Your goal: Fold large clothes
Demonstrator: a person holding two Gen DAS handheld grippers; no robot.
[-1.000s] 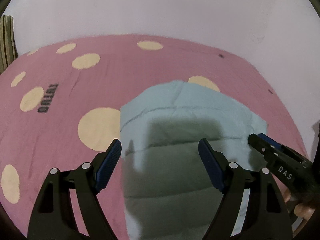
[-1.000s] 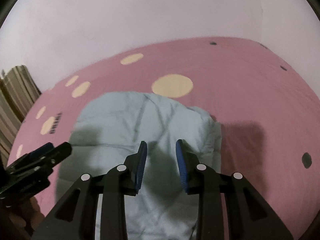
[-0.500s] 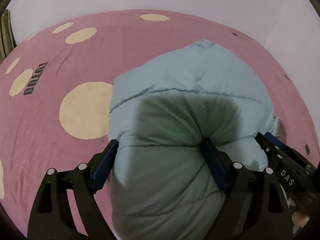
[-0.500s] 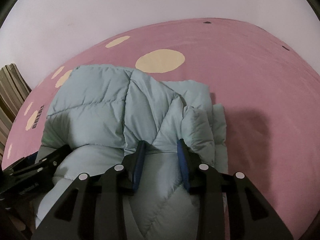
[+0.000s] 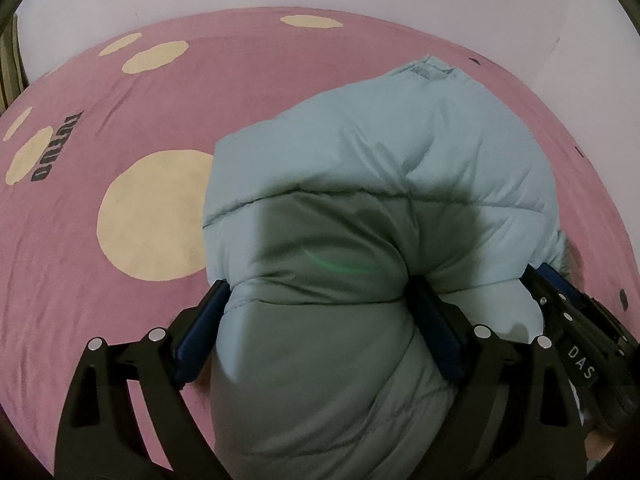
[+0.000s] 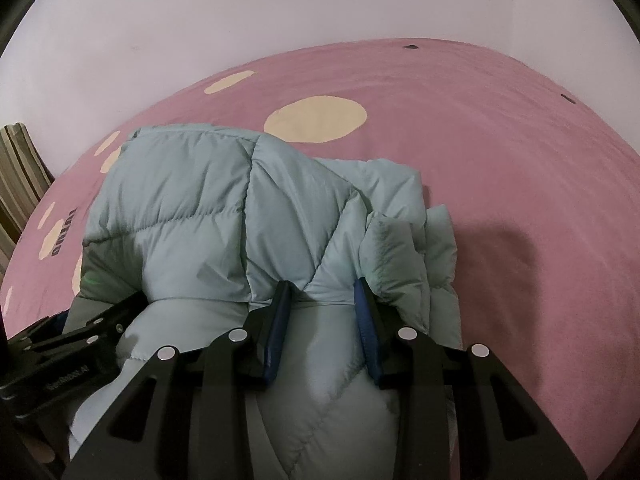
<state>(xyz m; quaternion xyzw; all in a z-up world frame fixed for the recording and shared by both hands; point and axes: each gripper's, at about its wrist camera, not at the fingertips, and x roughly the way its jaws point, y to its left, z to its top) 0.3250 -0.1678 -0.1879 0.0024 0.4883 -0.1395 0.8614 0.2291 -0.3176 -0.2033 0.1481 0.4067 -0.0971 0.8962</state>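
A pale blue quilted puffer jacket (image 5: 380,184) lies bunched on a pink bed cover; it also shows in the right wrist view (image 6: 224,208). My left gripper (image 5: 320,312) stands wide open, its blue pads astride a thick fold of the jacket's near edge. My right gripper (image 6: 322,312) is closed on another fold of the jacket, with fabric pinched between the pads. The right gripper shows at the lower right of the left wrist view (image 5: 568,320); the left gripper shows at the lower left of the right wrist view (image 6: 80,340).
The pink bed cover (image 5: 120,120) has cream dots and dark lettering; it also fills the right wrist view (image 6: 500,140). A pale wall (image 6: 320,8) rises behind the bed. A striped fabric (image 6: 20,176) stands at the left edge.
Both grippers have moved down and forward into the jacket. The jacket's near part now bulges up between the fingers and the fold has risen and pushed forward.
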